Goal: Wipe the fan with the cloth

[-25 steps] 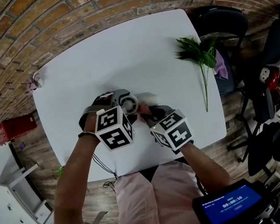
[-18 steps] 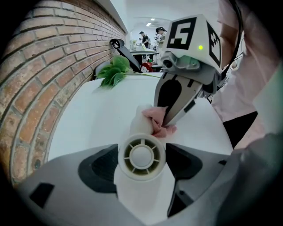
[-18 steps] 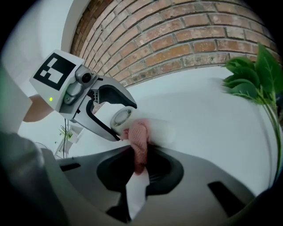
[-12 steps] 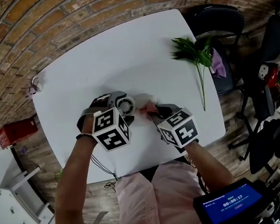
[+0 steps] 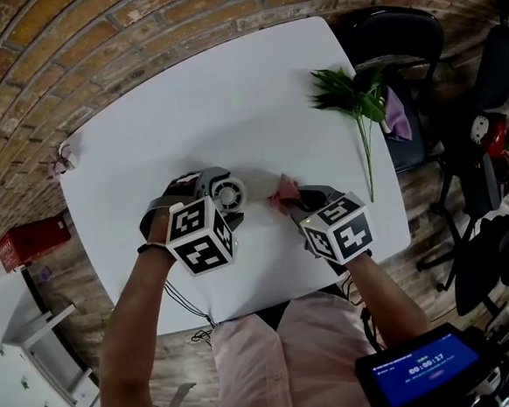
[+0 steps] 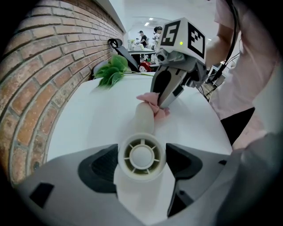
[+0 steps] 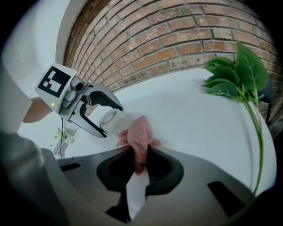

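A small white hand fan (image 5: 228,193) lies on the white table (image 5: 228,95), its round head (image 6: 141,156) pinched between the jaws of my left gripper (image 5: 207,186) (image 6: 142,163). Its handle (image 6: 145,117) points away towards the right gripper. My right gripper (image 5: 293,197) (image 7: 139,159) is shut on a bunched pink cloth (image 5: 285,190) (image 7: 139,134). The cloth (image 6: 152,102) rests against the far end of the handle. In the right gripper view the fan (image 7: 109,118) shows just behind the cloth.
A green plant sprig (image 5: 352,103) (image 7: 241,79) lies at the table's right side. A black chair (image 5: 400,46) stands past the right corner, and a brick wall runs behind. A small object (image 5: 62,156) sits at the left corner.
My right gripper has slid to the right with the cloth, from beside the fan's head out to the end of its handle. The left gripper and fan stayed put.
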A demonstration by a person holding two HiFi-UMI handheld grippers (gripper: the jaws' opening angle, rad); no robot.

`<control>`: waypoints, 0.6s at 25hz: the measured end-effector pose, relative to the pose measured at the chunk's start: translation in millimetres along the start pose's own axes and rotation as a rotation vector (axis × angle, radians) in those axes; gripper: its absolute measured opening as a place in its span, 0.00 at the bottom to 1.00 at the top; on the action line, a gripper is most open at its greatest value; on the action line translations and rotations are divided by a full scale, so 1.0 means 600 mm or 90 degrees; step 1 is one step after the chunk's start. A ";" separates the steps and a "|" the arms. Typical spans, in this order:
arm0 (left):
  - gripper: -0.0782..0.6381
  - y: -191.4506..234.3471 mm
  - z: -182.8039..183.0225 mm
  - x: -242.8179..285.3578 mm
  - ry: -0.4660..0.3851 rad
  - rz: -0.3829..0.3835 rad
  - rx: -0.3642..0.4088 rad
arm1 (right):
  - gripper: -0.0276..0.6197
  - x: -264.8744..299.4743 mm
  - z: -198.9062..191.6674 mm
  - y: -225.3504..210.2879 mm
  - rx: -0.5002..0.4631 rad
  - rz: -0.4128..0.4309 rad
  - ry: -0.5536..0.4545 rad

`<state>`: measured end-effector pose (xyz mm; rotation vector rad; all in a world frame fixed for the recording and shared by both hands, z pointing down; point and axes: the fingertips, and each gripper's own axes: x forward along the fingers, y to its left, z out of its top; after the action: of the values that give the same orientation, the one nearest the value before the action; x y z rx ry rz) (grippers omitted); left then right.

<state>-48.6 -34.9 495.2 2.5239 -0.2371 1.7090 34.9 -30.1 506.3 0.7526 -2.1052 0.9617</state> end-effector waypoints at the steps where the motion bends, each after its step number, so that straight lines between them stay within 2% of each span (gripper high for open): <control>1: 0.59 -0.001 0.000 0.000 0.001 -0.001 0.002 | 0.11 -0.002 0.000 -0.005 0.002 -0.003 -0.001; 8: 0.59 -0.006 -0.001 0.001 0.012 -0.018 0.044 | 0.11 -0.023 0.012 -0.052 0.017 -0.036 -0.013; 15: 0.59 -0.018 -0.001 0.005 0.065 -0.059 0.165 | 0.11 -0.044 0.033 -0.059 -0.003 -0.015 -0.032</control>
<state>-45.8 -24.4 498.5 2.5595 0.1136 1.9370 69.4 -60.4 490.3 0.8049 -2.1356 0.9339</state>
